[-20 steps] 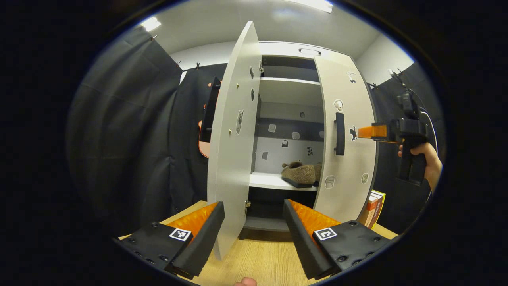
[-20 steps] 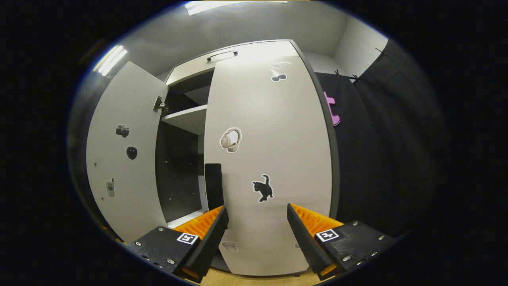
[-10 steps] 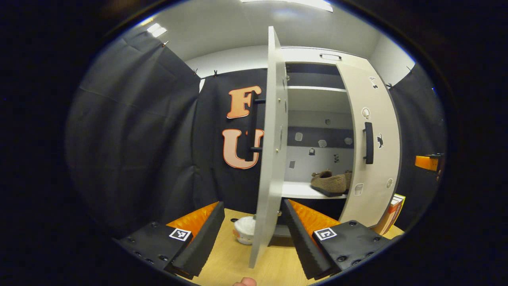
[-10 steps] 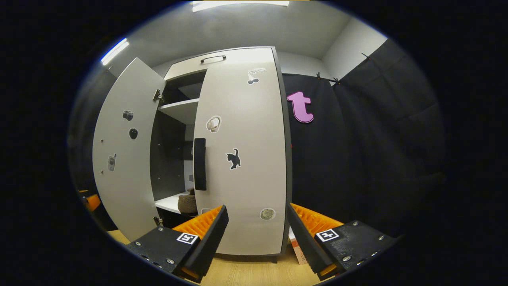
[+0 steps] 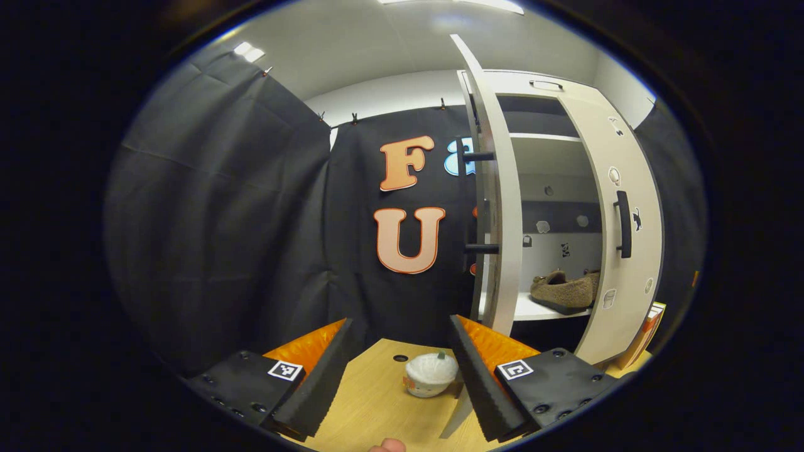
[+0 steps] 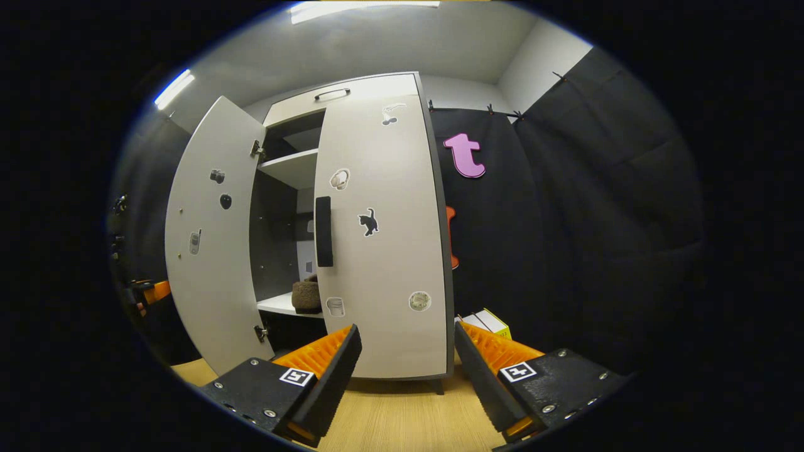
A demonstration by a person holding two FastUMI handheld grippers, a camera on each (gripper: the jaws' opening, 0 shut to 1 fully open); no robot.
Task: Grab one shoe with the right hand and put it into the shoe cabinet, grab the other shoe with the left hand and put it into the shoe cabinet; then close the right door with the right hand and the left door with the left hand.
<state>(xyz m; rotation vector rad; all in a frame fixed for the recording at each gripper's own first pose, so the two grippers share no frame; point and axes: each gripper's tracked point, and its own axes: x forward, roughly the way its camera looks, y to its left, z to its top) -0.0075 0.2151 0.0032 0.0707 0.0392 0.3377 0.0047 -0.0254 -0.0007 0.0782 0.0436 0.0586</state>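
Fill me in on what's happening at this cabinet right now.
A person is holding a gripper in each hand in front of a white shoe cabinet. The brown shoes already sit on a shelf inside. The right door looks shut or nearly so; the left door stands wide open. The left gripper is open and empty, low by the left door's outer side, over a small white cup on the wooden floor. The right gripper is open and empty, facing the right door.

Right door [image 6: 383, 238] shut, left door [image 6: 210, 245] open, shoe [image 6: 306, 296] on shelf, tool [image 6: 405, 370] spread empty
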